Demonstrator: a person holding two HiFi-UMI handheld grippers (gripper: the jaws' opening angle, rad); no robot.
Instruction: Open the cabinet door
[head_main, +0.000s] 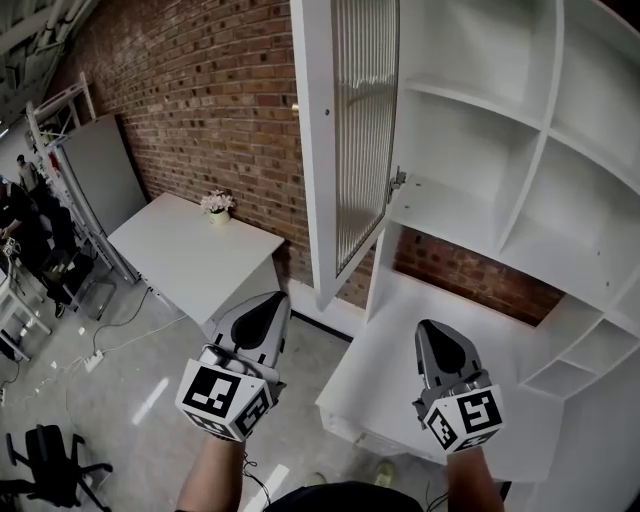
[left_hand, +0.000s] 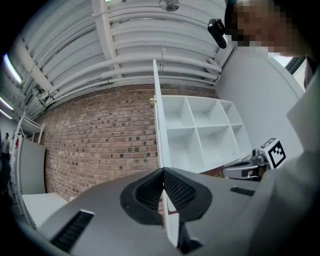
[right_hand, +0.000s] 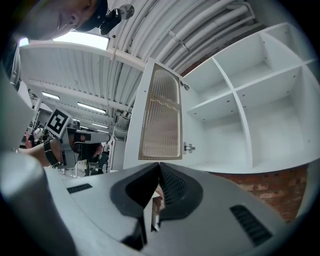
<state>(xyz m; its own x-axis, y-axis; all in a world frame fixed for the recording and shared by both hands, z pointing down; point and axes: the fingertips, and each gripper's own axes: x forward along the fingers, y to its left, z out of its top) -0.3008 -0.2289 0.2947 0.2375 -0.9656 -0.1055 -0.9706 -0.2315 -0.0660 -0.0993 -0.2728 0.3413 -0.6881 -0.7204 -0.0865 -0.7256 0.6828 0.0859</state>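
The cabinet door (head_main: 345, 140) stands wide open; left tool (head_main: 272, 302) and right tool (head_main: 434, 328), clenched empty, should stay clear below.

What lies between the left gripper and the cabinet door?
Nothing stands there: the head view shows only floor between the left gripper and the open cabinet door.

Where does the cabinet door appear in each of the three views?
Head view: door at top centre, swung open, seen at a slant.
Left gripper view: door at centre, edge-on, a thin white upright strip.
Right gripper view: door at centre-left, its face to the camera.
Shared landmark: white shelves, right of the door everywhere.
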